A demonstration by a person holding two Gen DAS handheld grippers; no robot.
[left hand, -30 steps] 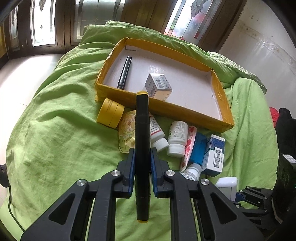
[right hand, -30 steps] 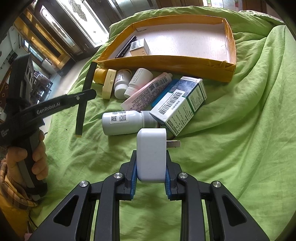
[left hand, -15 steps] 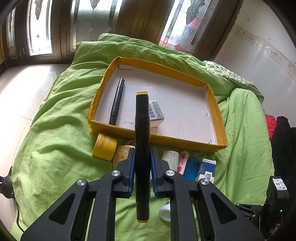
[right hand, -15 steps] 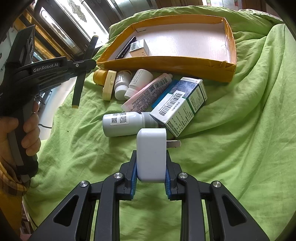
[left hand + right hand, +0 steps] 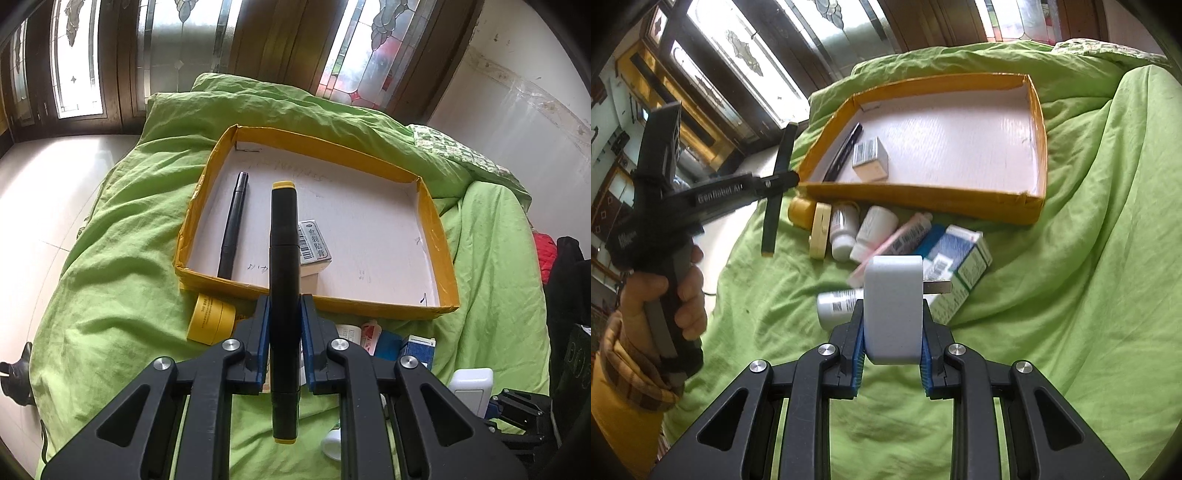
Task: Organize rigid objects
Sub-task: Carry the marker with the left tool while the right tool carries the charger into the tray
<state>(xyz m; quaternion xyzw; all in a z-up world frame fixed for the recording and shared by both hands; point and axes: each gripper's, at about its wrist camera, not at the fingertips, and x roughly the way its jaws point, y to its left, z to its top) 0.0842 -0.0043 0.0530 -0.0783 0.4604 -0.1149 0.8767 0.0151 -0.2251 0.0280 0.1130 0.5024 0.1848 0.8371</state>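
Observation:
My left gripper [image 5: 283,314] is shut on a black marker with yellow ends [image 5: 283,258], held upright above the near wall of the yellow box [image 5: 430,214]. The marker also shows in the right wrist view [image 5: 777,192]. In the box lie a black pen [image 5: 232,225] and a small grey carton [image 5: 314,245]. My right gripper [image 5: 892,325] is shut on a white plug adapter [image 5: 893,302], lifted above the green bedding, short of the box [image 5: 923,201].
In front of the box lie a yellow jar [image 5: 211,319], white bottles [image 5: 844,230], a pink tube [image 5: 905,238], a blue-and-white carton [image 5: 960,266] and a lying white bottle [image 5: 836,306]. The green duvet [image 5: 1089,295] slopes off at the sides.
My left gripper has risen and moved forward with the marker over the box's near edge. My right gripper has lifted the adapter and moved toward the box.

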